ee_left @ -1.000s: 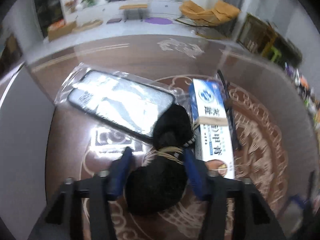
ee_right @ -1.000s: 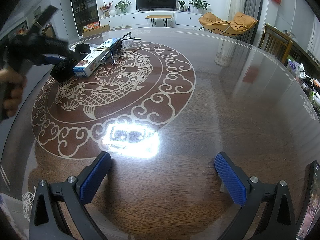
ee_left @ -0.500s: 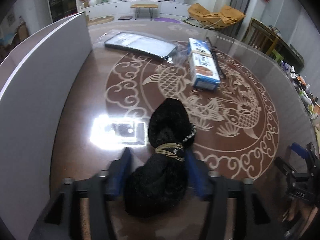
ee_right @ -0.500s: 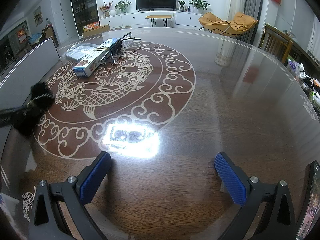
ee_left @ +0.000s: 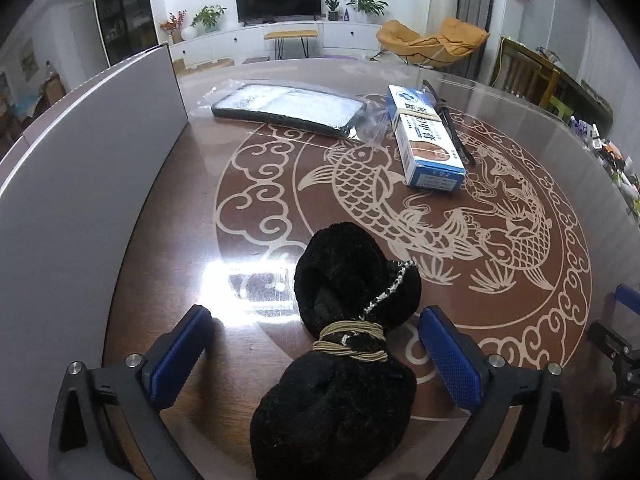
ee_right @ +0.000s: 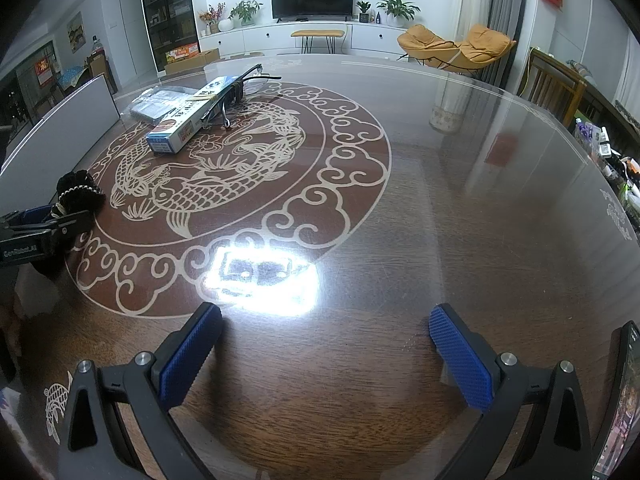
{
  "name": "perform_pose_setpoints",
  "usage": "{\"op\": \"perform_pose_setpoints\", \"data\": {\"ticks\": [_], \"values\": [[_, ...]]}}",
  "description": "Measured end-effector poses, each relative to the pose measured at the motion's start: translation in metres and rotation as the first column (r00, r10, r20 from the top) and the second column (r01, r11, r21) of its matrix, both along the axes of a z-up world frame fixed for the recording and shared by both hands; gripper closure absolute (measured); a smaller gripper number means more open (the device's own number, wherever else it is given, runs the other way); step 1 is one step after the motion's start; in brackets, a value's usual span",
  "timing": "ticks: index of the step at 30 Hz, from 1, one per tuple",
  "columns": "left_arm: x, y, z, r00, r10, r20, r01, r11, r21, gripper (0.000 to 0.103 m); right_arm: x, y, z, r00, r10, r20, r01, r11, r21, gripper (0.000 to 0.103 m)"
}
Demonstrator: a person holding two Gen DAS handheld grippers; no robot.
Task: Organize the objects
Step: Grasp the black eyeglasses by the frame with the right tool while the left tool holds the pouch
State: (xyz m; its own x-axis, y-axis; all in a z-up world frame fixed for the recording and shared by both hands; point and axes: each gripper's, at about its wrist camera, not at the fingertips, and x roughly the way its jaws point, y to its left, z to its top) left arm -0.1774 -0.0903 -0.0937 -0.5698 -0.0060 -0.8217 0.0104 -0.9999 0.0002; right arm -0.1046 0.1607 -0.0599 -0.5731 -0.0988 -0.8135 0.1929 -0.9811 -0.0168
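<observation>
A black fuzzy bundle [ee_left: 344, 340] tied with tan cord lies on the table between the spread fingers of my left gripper [ee_left: 316, 344], which is open and not touching it. It also shows in the right wrist view [ee_right: 78, 192] at far left. A blue-and-white box [ee_left: 426, 140] with a rubber band lies further off, black glasses [ee_left: 452, 128] beside it, and a phone case in clear plastic [ee_left: 288, 108] to its left. My right gripper [ee_right: 324, 344] is open and empty over bare table.
A grey upright panel [ee_left: 80, 168] runs along the table's left side. A dark phone [ee_right: 624, 400] lies at the right edge in the right wrist view. The round table [ee_right: 460, 208] has a fish inlay and a bright lamp reflection.
My left gripper carried the black bundle back from beside the box toward the near left of the table, then opened and released it. My right gripper has not moved.
</observation>
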Motion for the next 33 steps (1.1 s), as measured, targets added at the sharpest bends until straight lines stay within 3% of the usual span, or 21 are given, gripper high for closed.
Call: {"op": "perform_pose_setpoints", "data": {"ticks": [5, 11, 15, 17, 19, 22, 23, 28, 33], "values": [[-0.003, 0.0, -0.003, 1.0, 0.005, -0.005, -0.005, 1.0, -0.002, 0.0, -0.02, -0.006, 0.003, 0.997, 0.039, 0.06, -0.039, 0.999, -0.015, 0.0], [-0.003, 0.0, -0.003, 1.0, 0.004, -0.005, -0.004, 1.0, -0.002, 0.0, -0.105, -0.049, 0.04, 0.997, 0.074, -0.019, -0.076, 0.971, -0.227, 0.001], [-0.003, 0.0, -0.003, 1.0, 0.004, -0.005, -0.004, 1.0, -0.002, 0.0, -0.168, -0.093, 0.036, 0.993, 0.117, 0.016, -0.107, 0.952, -0.287, 0.025], [-0.003, 0.0, -0.003, 1.0, 0.004, -0.005, -0.004, 1.0, -0.002, 0.0, -0.19, -0.107, 0.025, 0.992, 0.115, 0.049, -0.096, 0.952, -0.291, 0.032], [-0.003, 0.0, -0.003, 1.0, 0.004, -0.005, -0.004, 1.0, -0.002, 0.0, -0.204, -0.108, 0.012, 0.99, 0.116, 0.079, -0.082, 0.937, -0.34, 0.053], [-0.003, 0.0, -0.003, 1.0, 0.005, -0.005, -0.005, 1.0, -0.002, 0.0, -0.202, -0.091, 0.009, 0.992, 0.103, 0.075, -0.06, 0.897, -0.438, 0.078], [-0.003, 0.0, -0.003, 1.0, 0.005, -0.005, -0.005, 1.0, -0.002, 0.0, -0.2, -0.087, 0.008, 0.99, 0.117, 0.08, -0.068, 0.887, -0.457, 0.093], [-0.004, -0.001, -0.001, 1.0, 0.01, -0.005, -0.01, 1.0, -0.002, 0.0, -0.176, -0.081, 0.013, 0.984, 0.156, 0.092, -0.11, 0.918, -0.381, 0.093], [-0.004, -0.001, -0.002, 1.0, 0.009, -0.005, -0.009, 1.0, -0.002, 0.0, -0.127, -0.062, 0.017, 0.975, 0.17, 0.142, -0.116, 0.939, -0.325, 0.093]]}}
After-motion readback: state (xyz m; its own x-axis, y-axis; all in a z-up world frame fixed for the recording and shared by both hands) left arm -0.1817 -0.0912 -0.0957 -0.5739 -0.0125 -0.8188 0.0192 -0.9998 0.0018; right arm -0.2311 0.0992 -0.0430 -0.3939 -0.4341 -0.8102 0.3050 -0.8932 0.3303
